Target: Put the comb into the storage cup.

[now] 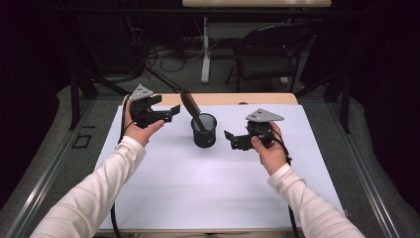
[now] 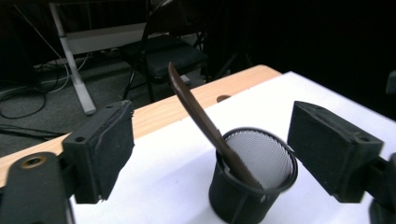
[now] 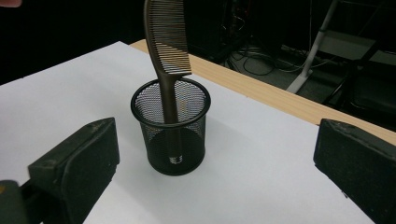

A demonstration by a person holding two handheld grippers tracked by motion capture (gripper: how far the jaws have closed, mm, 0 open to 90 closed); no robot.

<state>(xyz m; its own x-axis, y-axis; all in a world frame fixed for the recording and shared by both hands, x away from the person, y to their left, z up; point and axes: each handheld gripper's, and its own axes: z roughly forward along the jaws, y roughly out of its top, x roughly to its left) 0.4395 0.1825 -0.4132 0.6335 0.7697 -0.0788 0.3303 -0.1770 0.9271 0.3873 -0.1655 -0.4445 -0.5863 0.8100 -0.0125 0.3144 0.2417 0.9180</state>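
At 12 o'clock from the table's middle, the mesh cup (image 1: 204, 130) is standing upright on the white sheet (image 1: 213, 188), and the brown comb (image 1: 190, 105) is leaning in it, handle down, teeth end tilting toward 11 o'clock. I am holding the left gripper (image 1: 174, 113) released at the cup's 9 o'clock and the right gripper (image 1: 229, 139) released at its 3 o'clock, both clear of it.

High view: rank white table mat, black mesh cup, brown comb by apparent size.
1. White table mat, by far the largest.
2. Black mesh cup.
3. Brown comb, partly hidden inside the cup; its visible part looks close to the cup, so that ranking is unsure.
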